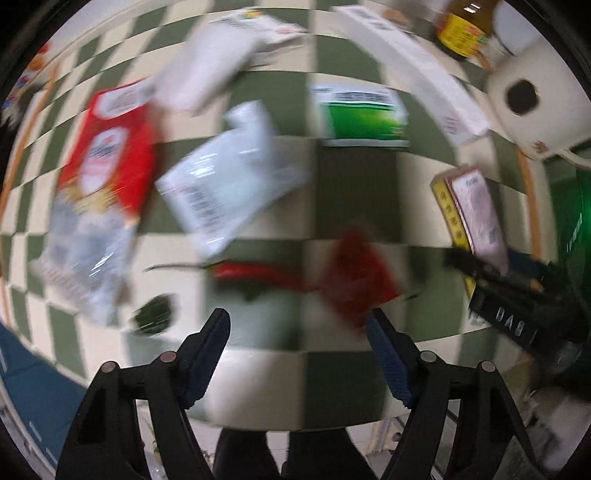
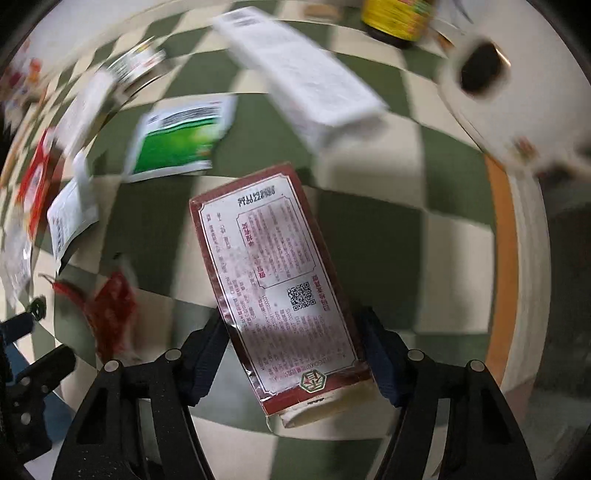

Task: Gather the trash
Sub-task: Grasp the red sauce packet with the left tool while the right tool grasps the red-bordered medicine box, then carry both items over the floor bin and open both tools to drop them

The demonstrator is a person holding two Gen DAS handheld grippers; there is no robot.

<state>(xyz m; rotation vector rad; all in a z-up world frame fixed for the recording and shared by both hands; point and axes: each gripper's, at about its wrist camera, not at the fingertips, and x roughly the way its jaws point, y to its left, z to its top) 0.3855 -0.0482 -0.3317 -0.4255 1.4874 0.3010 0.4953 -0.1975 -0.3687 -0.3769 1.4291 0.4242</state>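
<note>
My right gripper [image 2: 293, 325] is shut on a dark red carton [image 2: 277, 280] with printed text and a QR code, held above the checkered table; the carton also shows in the left wrist view [image 1: 472, 210]. My left gripper [image 1: 299, 325] is open and empty above a torn red wrapper [image 1: 354, 273] and a red chili [image 1: 251, 271]. Trash lies scattered beyond: a white pouch [image 1: 229, 177], a red and clear bag [image 1: 107, 177], a green box [image 1: 364, 114], a long white box [image 1: 417, 66]. Both views are motion-blurred.
The green and cream checkered tablecloth [image 1: 354, 192] covers a round table. A white toilet roll [image 1: 524, 99] and a yellow-labelled bottle [image 1: 465, 29] stand at the back right. A small dark green scrap [image 1: 153, 314] lies near my left fingers.
</note>
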